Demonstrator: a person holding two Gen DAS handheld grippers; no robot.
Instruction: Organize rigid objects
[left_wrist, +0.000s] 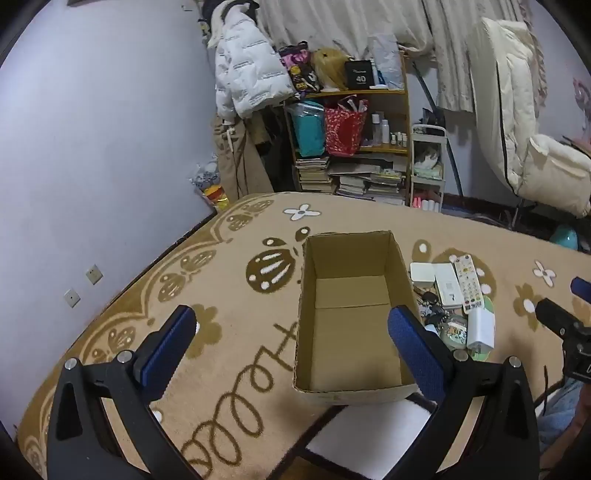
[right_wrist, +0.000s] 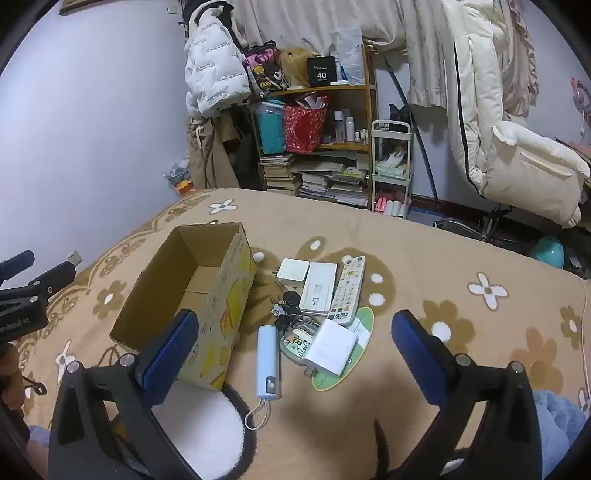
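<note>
An empty, open-topped cardboard box (left_wrist: 351, 314) (right_wrist: 199, 295) stands on a tan flowered blanket (right_wrist: 424, 258). To its right lies a cluster of small items: a white square adapter (right_wrist: 293, 269), a flat white device (right_wrist: 318, 288), a remote (right_wrist: 347, 291) with coloured buttons, a bunch of keys (right_wrist: 290, 302), a white charger (right_wrist: 330, 347) on a green oval card and a light blue power bank (right_wrist: 267, 362). My left gripper (left_wrist: 291, 325) hangs open over the box's near end. My right gripper (right_wrist: 297, 325) hangs open above the items. Neither holds anything.
The blanket's far edge meets a cluttered shelf (right_wrist: 325, 140) of books and bags, a white cart (right_wrist: 391, 166) and hanging coats. A lilac wall (left_wrist: 92, 147) runs along the left. A white furry patch (right_wrist: 207, 428) lies near the box's front.
</note>
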